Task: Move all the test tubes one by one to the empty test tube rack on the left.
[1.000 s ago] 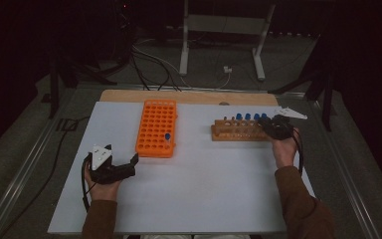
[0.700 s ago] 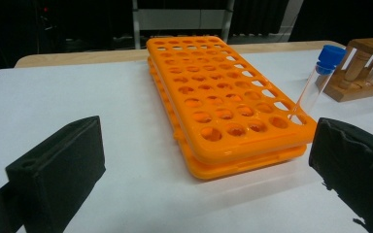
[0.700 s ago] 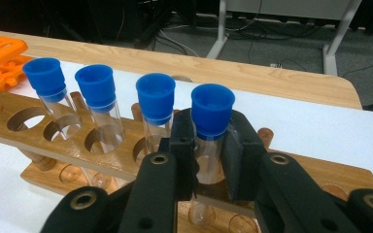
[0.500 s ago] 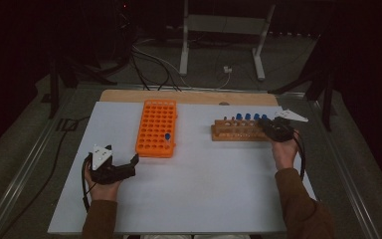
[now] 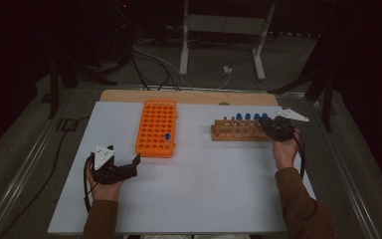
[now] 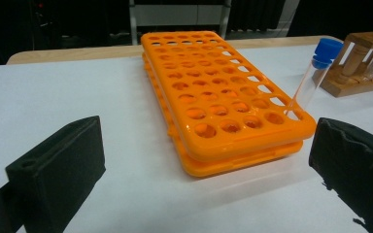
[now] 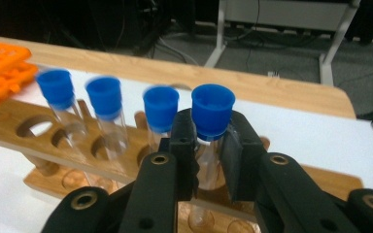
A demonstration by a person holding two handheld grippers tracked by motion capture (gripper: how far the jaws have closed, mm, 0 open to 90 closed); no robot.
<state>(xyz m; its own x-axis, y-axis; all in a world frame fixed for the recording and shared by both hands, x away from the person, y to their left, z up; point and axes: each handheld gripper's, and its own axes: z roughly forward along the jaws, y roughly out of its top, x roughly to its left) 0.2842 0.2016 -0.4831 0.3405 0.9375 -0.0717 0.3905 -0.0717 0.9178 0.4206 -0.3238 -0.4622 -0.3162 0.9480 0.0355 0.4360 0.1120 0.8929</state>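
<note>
Right gripper [image 7: 208, 145] clamped on a blue-capped clear glass tube [image 7: 211, 127] — end slot of the wooden rack [image 5: 238, 130]. Left gripper [image 5: 124, 168] gapes empty near the orange plastic rack [image 6: 223, 97] — one capped tube there.

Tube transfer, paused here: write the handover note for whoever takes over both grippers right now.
Right gripper: shut on the end tube, just under its blue cap, tube not yet clear of the wooden rack.
Left gripper: open, holding nothing, near the orange rack.
Done: one tube stands in the orange rack's near right corner.
Left: three more capped tubes wait in the wooden rack beside the gripped one. Likely next: lift the gripped tube out and seat it in the orange rack.
</note>
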